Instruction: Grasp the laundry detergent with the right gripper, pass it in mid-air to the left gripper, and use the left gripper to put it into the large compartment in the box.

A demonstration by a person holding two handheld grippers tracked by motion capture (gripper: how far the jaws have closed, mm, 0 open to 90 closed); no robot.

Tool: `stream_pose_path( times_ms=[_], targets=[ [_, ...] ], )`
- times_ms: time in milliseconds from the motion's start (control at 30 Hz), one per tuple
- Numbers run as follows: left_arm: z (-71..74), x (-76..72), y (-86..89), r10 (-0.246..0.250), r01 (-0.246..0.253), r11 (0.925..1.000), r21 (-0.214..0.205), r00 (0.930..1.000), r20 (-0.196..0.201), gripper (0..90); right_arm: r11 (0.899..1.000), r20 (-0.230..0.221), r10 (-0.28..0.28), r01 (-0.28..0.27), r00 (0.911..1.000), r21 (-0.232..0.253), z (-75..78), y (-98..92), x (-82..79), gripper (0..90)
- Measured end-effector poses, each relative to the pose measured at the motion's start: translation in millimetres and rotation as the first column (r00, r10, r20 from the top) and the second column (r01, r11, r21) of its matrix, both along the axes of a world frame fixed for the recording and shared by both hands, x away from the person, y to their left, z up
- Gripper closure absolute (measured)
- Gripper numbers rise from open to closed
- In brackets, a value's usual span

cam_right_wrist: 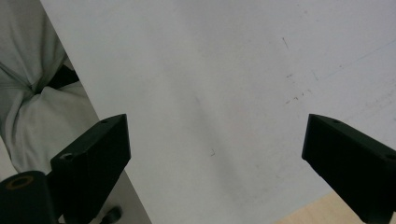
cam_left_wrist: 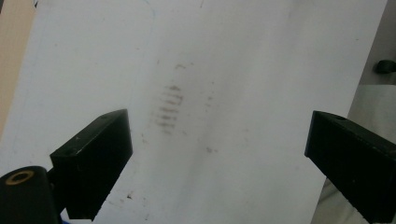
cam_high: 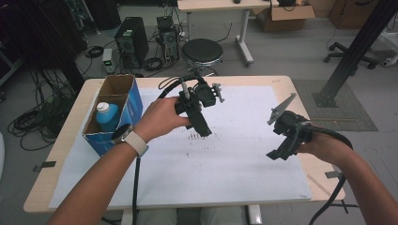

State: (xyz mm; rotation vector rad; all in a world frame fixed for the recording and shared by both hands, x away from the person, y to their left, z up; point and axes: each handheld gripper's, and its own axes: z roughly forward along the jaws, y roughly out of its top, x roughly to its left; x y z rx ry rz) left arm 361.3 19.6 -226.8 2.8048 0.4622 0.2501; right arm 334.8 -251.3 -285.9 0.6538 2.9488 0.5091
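Observation:
My left gripper hangs over the middle of the white sheet, held from the left by a hand with a watch on its wrist. Its jaws stand wide apart in the left gripper view, so the left gripper is open, with only smudged sheet between them. My right gripper hovers near the sheet's right edge, its grey plate raised. In the right gripper view the right gripper is open too, over bare sheet.
An open blue cardboard box stands at the table's left with a blue, white-capped bottle inside. Behind the table are a black stool, computer towers and floor cables. A black post rises at the right.

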Motion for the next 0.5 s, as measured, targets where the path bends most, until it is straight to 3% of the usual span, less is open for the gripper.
stream_pose_path(
  times_ms=[500],
  targets=[
    [-1.1,2.5,-0.2,0.011,-0.011,0.9999,-0.003,0.9999,-0.008,8.0,1.000,-0.001,0.005,-0.005,1.0000,-0.006,0.2,0.0,-1.4,7.7]
  ],
)
